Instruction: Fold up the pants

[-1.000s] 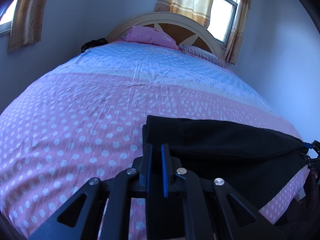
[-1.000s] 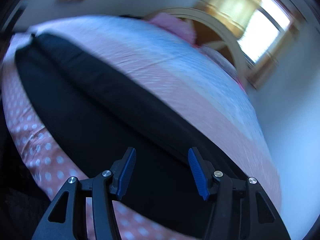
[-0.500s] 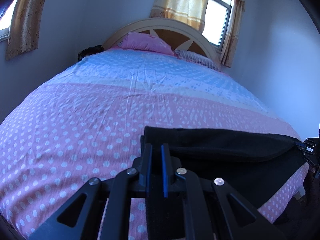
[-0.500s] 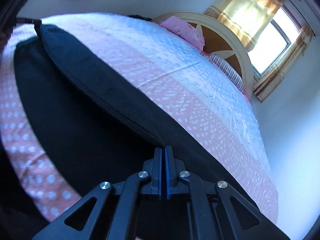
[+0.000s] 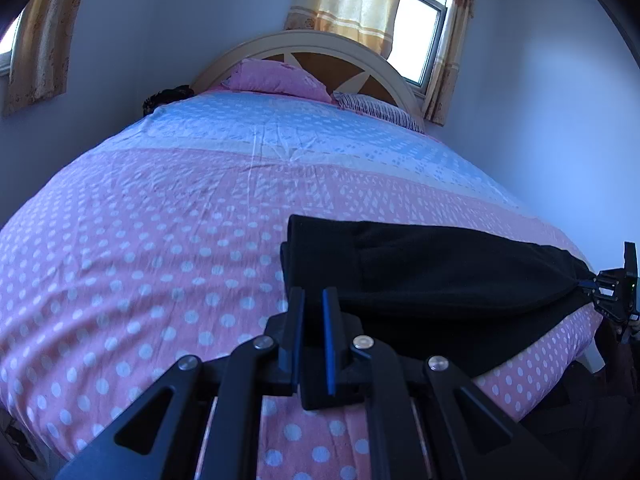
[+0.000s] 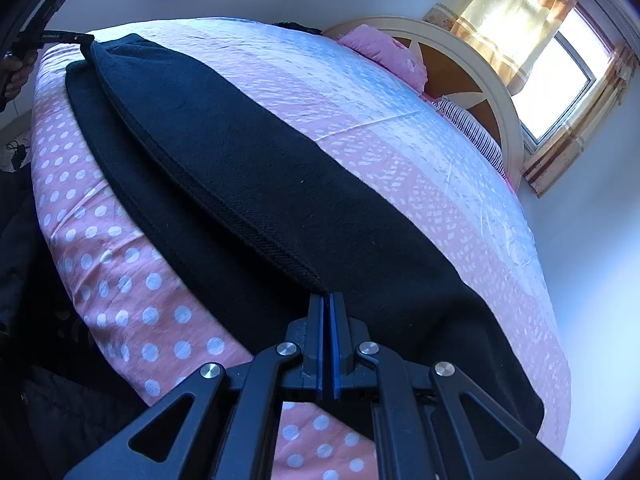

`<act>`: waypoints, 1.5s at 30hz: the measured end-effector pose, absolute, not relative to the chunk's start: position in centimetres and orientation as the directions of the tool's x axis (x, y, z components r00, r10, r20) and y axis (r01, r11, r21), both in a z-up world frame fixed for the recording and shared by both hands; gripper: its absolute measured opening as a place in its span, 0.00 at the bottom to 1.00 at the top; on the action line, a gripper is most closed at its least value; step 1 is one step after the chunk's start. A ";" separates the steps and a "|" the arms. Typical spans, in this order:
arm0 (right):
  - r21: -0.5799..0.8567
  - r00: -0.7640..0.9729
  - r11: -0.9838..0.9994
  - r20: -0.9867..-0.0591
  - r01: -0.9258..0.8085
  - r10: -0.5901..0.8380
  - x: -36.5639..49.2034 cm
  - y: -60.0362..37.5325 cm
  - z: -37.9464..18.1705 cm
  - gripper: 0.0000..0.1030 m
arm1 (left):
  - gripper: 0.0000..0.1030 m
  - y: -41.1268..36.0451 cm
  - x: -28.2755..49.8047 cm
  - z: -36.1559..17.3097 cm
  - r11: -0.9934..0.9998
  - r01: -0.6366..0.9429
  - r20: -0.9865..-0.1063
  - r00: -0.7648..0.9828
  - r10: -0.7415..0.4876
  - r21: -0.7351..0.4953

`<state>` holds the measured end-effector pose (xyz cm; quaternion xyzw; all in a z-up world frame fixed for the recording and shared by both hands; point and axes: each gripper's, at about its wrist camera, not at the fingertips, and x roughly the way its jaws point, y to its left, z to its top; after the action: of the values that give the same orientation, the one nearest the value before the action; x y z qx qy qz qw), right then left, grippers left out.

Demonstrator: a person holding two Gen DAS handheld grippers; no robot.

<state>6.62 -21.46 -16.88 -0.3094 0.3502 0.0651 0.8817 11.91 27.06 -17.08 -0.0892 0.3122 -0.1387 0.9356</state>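
1. Left wrist view. The left gripper (image 5: 313,300) is clamped on one end of the black pants (image 5: 440,276): dark cloth fills the narrow gap between its blue pads. The pants lie along the near edge of the bed (image 5: 160,240), on the pink dotted cover, with an upper layer raised off the lower one.
2. Same view, pose. The left tool points towards the headboard (image 5: 320,46), low over the mattress and roughly level. At the far right the right gripper (image 5: 596,284) holds the other end of the raised layer.
3. Right wrist view. The right gripper (image 6: 329,304) has its pads pressed together on the hemmed edge of the pants (image 6: 260,168). The lifted layer runs taut from here to the left gripper (image 6: 82,40) at the far end, where a hand (image 6: 16,76) shows beside the tool.
4. Same view, pose. The right tool is low and angled along the garment's length.
5. Assessment of the step. This appears to be a lengthwise fold, one leg being carried over the other. Both ends should travel together at equal height, keeping the layer taut so that no crease forms. Edges should be aligned before release. Uneven tension risks dragging the lower layer off the bed edge.
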 end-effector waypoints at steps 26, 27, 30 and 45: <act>-0.431 0.741 0.847 -0.668 -0.312 -0.067 4.6 -22.4 -17.3 0.02 | 0.54 29.2 10.7 -17.4 0.897 0.158 -0.524 0.764 -0.375 -0.413; -0.431 0.741 0.847 -0.668 -0.312 -0.067 4.6 -22.4 -17.3 0.02 | 0.54 29.0 10.9 -17.6 0.895 0.160 -0.532 0.756 -0.382 -0.417; -0.432 0.743 0.848 -0.666 -0.308 -0.069 4.7 -22.4 -17.3 0.02 | 0.52 27.9 11.3 -18.0 0.892 0.190 -0.551 0.728 -0.408 -0.410; -0.419 0.791 0.868 -0.609 -0.268 -0.050 3.8 -22.5 -13.4 0.02 | 0.03 28.5 9.6 -15.1 0.893 0.225 -0.526 0.741 -0.417 -0.390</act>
<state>3.78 -22.49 -13.44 -0.2501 0.3173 0.0598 0.9128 9.56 28.52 -15.11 -0.1522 0.3147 -0.1742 0.9206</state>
